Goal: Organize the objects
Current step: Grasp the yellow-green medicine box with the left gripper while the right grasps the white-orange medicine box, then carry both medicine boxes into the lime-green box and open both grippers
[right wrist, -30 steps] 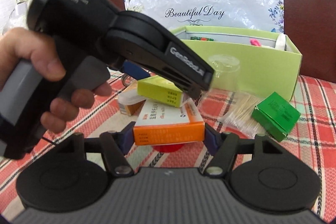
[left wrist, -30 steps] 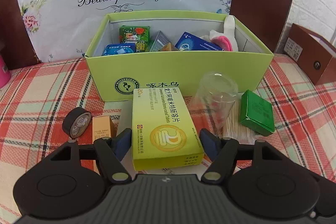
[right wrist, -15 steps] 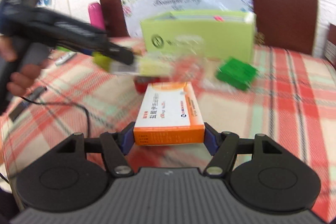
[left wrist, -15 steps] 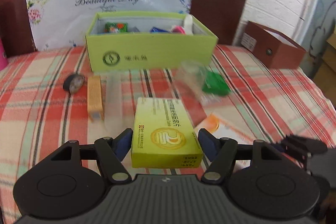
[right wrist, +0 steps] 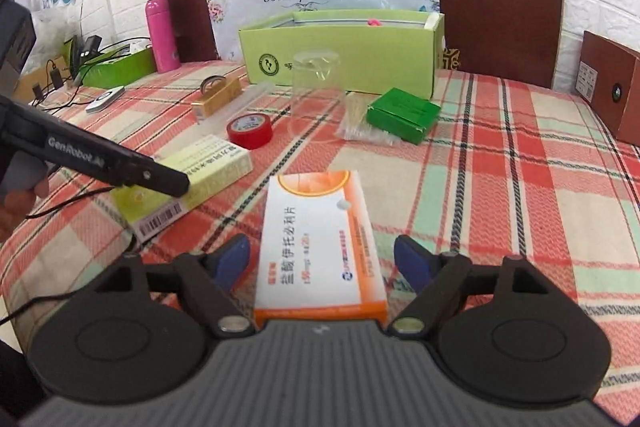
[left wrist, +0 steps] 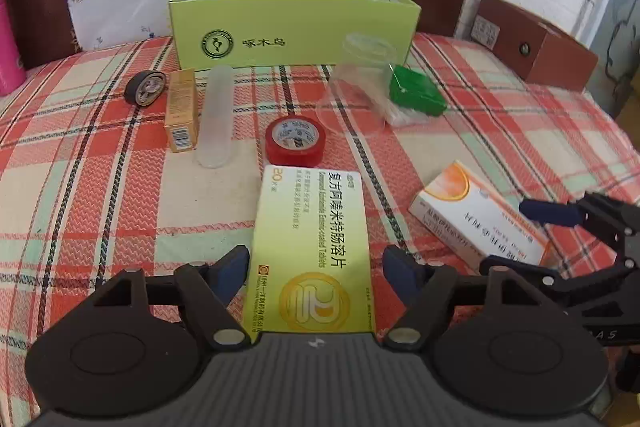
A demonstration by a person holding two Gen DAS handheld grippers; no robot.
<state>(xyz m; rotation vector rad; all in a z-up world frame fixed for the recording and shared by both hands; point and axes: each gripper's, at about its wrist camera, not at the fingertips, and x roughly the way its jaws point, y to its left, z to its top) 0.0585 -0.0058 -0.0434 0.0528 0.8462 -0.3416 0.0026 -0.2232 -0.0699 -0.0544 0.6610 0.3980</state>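
Checked table [left wrist: 100, 187]: both hand-held grippers, left [left wrist: 314, 269] and right [right wrist: 322, 261], are opening around the yellow-green box [left wrist: 312, 251] and orange box [right wrist: 320, 247]; most items remain outside the green bin [left wrist: 294, 27].

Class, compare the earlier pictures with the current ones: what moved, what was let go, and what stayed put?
Both claws drew back from the green storage box, carrying their boxes toward the near side of the table. The left claw is now opening off the yellow-green medicine box, the right claw off the orange-and-white medicine box; both boxes lie on the tablecloth. The red tape roll and green carton stayed put.
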